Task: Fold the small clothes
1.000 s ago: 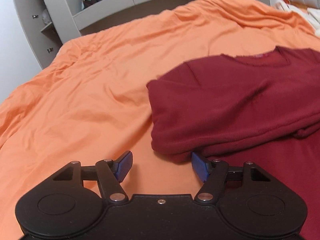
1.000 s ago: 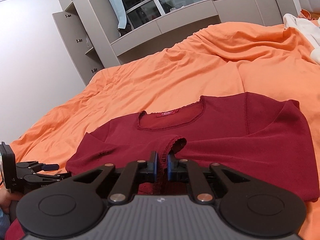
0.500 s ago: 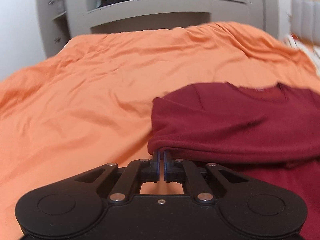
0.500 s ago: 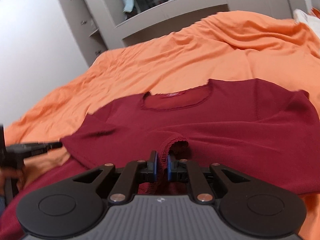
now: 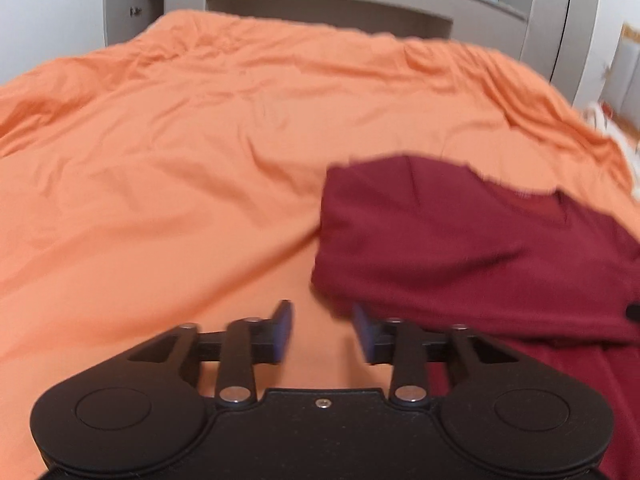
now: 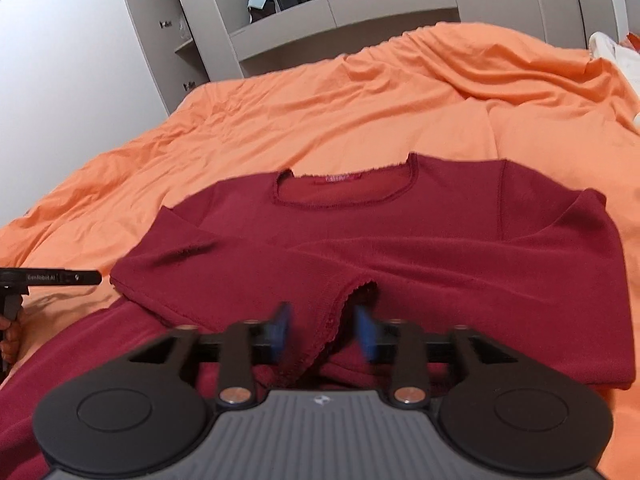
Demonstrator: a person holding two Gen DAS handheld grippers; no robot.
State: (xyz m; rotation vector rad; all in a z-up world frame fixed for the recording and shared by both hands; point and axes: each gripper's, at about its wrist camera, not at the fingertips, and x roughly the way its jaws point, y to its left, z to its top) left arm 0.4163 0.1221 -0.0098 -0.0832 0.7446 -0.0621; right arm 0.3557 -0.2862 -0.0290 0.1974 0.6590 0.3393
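At the far left of the right wrist view the left gripper (image 6: pixel 94 277) pokes in just beside the folded sleeve edge of the dark red top (image 6: pixel 360 248), which lies neck-up on the orange bedspread (image 6: pixel 320 108); in its own view the left gripper (image 5: pixel 322 330) has just been opening, jaws apart over bare bedspread (image 5: pixel 180 180), the top (image 5: pixel 460 248) just right of them. The right gripper (image 6: pixel 325 330) has also just been opening; its blue pads (image 6: pixel 280 326) stand apart astride the frilled cuff (image 6: pixel 348 300), no longer pinching it.

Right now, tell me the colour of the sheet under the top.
Orange sheet; right wrist view shows it best.
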